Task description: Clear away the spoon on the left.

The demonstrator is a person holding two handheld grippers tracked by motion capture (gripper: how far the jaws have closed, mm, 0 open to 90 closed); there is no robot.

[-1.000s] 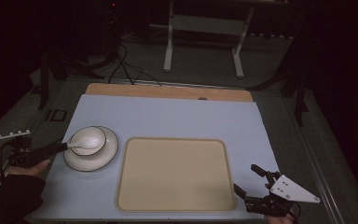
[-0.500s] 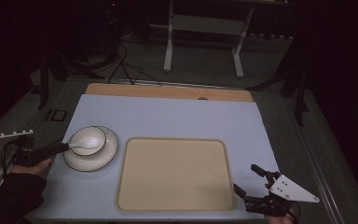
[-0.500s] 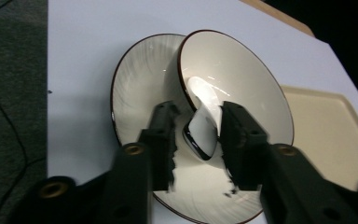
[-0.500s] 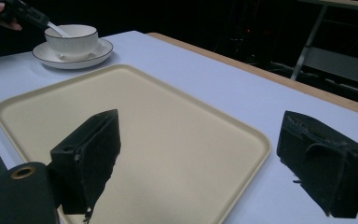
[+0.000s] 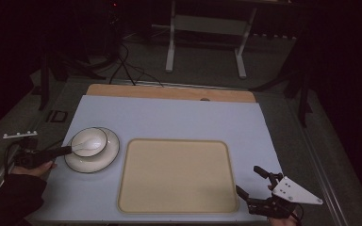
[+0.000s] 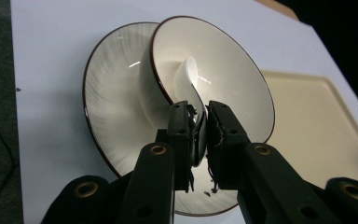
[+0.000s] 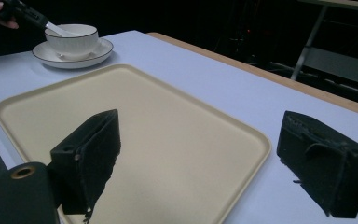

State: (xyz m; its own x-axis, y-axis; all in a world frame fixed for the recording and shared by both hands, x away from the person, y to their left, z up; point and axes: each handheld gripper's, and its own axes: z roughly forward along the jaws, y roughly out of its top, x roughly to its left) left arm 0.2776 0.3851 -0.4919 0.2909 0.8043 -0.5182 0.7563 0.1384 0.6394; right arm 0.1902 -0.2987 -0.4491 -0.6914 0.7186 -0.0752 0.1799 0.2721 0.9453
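So the left gripper has its fingers pinched tight on the handle of a white spoon, and the scoop end of that spoon sits down inside the bowl. The bowl is white with a thin dark rim and it's standing on a matching saucer, a bit off-centre toward the tray side from what the left gripper view shows. Going by the big beige tray as the landmark: bowl and saucer are just off its left edge, up near the far-left corner, not touching it as far as I can see. The person's left hand is farther left again, near the edge of the light blue tabletop. The right gripper hangs out by the tray's near-right corner with its fingers spread wide and nothing between them, one over the tray and one over bare tabletop.
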